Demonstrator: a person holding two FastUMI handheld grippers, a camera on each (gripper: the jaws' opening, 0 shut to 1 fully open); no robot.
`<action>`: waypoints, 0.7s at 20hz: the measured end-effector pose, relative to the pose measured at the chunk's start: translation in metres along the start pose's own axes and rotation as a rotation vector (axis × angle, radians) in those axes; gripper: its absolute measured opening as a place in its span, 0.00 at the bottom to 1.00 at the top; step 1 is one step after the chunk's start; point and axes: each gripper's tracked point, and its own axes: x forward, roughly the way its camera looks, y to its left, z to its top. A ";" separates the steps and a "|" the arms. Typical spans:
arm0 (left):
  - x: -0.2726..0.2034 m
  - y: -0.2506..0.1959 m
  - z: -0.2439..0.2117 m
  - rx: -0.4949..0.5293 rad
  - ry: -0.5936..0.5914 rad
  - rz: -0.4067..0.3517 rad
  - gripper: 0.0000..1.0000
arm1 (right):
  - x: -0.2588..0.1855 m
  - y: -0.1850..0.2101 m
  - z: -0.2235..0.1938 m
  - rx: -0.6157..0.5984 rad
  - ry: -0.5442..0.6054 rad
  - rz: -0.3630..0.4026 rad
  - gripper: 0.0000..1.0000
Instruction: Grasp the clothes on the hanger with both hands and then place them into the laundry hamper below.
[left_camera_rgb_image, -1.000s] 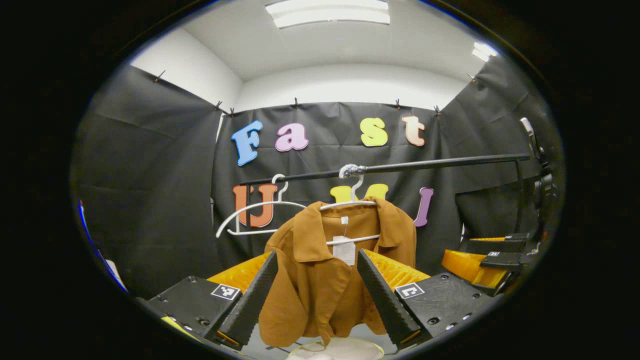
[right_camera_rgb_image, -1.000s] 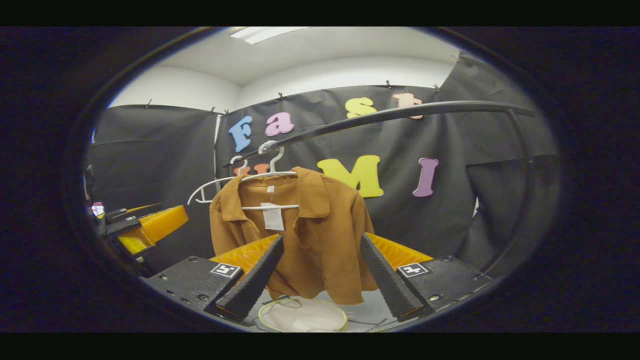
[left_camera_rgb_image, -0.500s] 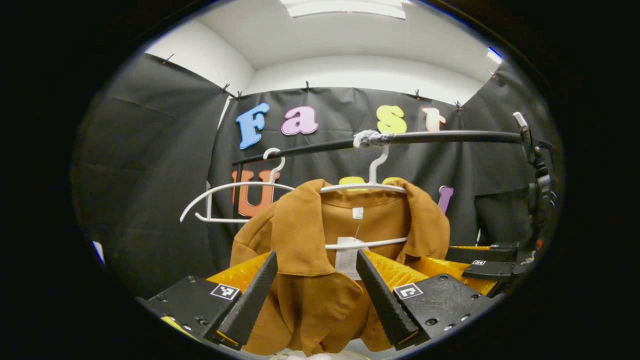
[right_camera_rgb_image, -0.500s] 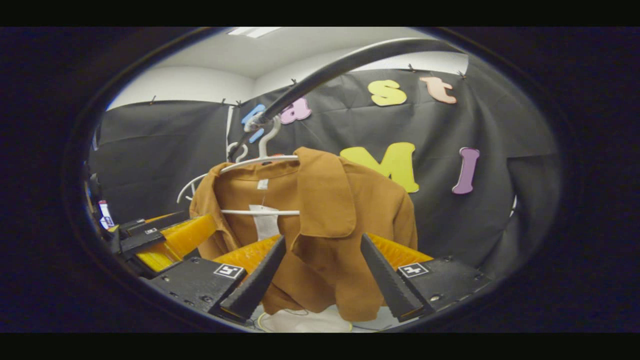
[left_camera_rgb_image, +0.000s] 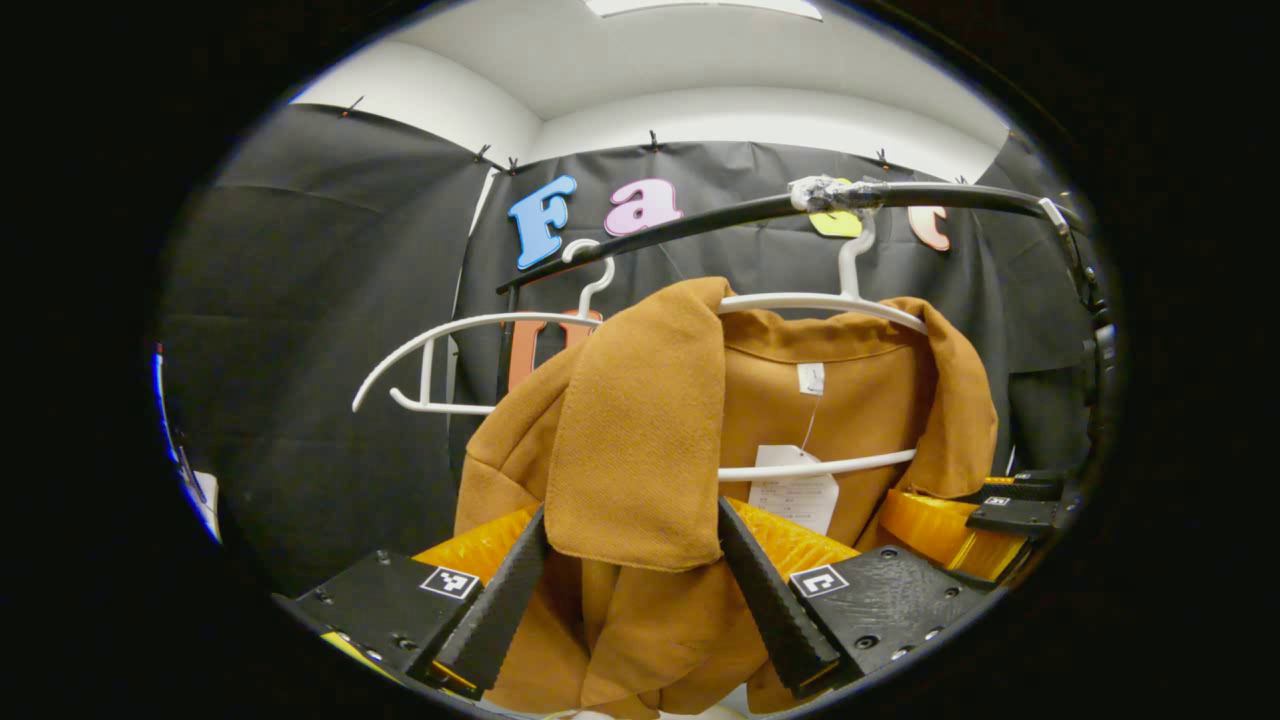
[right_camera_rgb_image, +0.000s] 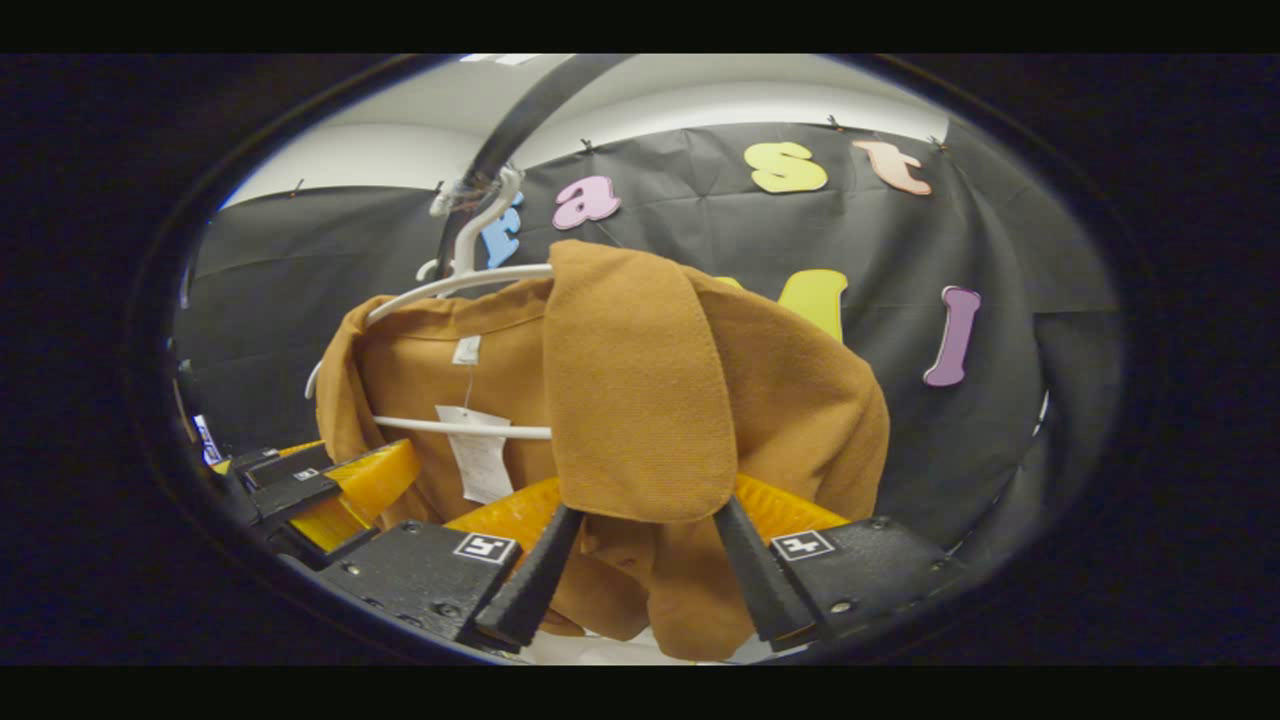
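Left gripper view puts your left gripper at the brown shirt, which hangs on a white hanger from the black rail; its fingers stand apart on either side of one collar flap, not pressing it. Right gripper view has your right gripper at the other collar flap of the shirt, fingers spread likewise. A second, bare hanger hangs beside the shirt.
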 end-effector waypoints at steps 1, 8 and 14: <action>0.001 0.000 0.000 0.002 0.001 -0.003 0.92 | 0.003 0.001 -0.002 -0.001 0.002 0.016 0.75; 0.016 0.003 -0.020 -0.014 0.075 -0.036 0.53 | 0.019 -0.015 -0.010 0.011 0.036 0.115 0.17; 0.036 0.020 -0.028 -0.013 0.096 0.010 0.23 | 0.030 -0.021 -0.006 0.069 0.051 0.204 0.04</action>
